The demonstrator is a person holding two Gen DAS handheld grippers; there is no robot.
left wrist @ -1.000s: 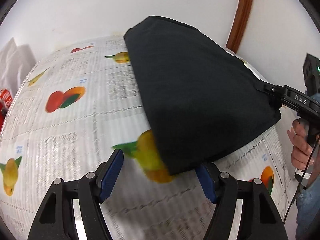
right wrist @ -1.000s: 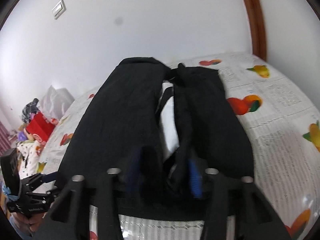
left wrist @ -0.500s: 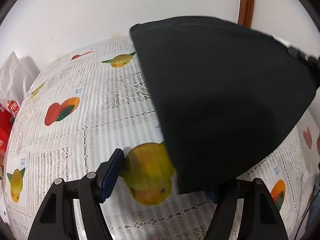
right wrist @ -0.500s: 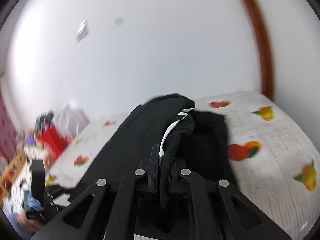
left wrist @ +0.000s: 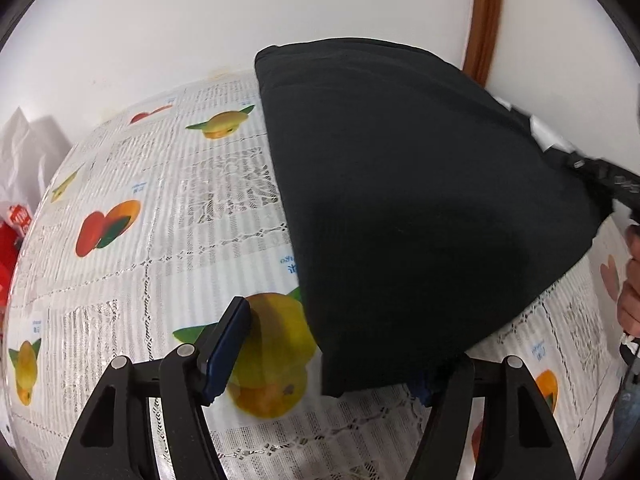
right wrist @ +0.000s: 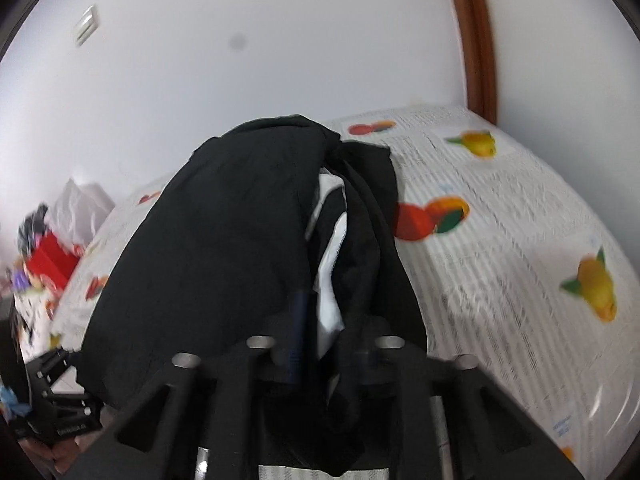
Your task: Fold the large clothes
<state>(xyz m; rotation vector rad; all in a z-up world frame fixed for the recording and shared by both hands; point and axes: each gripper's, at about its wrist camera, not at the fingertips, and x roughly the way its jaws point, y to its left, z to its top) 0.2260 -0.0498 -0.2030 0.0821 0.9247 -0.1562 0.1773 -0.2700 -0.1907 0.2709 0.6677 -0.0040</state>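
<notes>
Closest in, the left gripper [left wrist: 324,356] has its fingers spread wide: the left blue pad [left wrist: 224,348] hangs bare above a printed yellow fruit, while the other finger is mostly hidden under the near corner of the black garment [left wrist: 408,208], so nothing is pinched between them. Across from it, the right gripper [right wrist: 328,344] has its fingers drawn close together around a bunched fold of the same garment [right wrist: 224,248], a strip of white fabric [right wrist: 330,280] showing in the gap; the view is blurred, but cloth clearly sits between the pads. The garment is lifted at the right gripper's end and slopes down onto the table, covering the side nearest the brown door frame [left wrist: 486,16] and reaching almost to the far edge by the wall. The tablecloth [left wrist: 168,216], white lace printed with oranges and yellow fruit, lies exposed on the other side. Beyond the table's far left corner sit a white plastic bag [left wrist: 24,160] and something red [right wrist: 52,256] against the white wall.
</notes>
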